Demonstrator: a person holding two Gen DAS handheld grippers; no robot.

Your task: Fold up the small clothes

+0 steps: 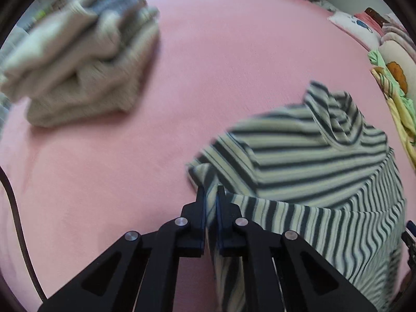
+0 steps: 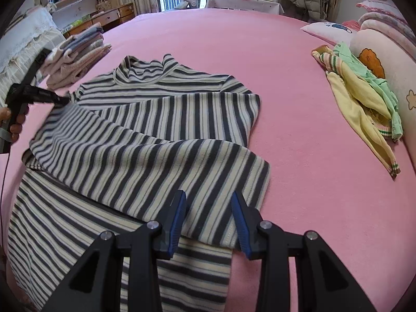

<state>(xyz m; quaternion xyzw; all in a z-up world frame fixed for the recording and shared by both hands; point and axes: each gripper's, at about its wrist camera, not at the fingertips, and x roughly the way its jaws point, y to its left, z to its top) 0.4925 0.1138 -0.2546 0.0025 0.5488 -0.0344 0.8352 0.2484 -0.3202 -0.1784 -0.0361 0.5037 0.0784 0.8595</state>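
Folded pile (image 2: 78, 57) beside striped shirt (image 2: 145, 130)

We see our left gripper (image 1: 211, 195) pinched shut on the striped shirt's (image 1: 299, 150) edge, folded pile (image 1: 78, 59) far ahead-left.

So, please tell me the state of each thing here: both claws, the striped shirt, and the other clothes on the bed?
Left claw: shut on the striped shirt's edge.
Right claw: open, above the shirt, pads not pressing.
Striped shirt: partly folded, one sleeve laid across the body.
Beige stack: folded, piled.
Yellow and green clothes: unfolded, heaped by the pillows.
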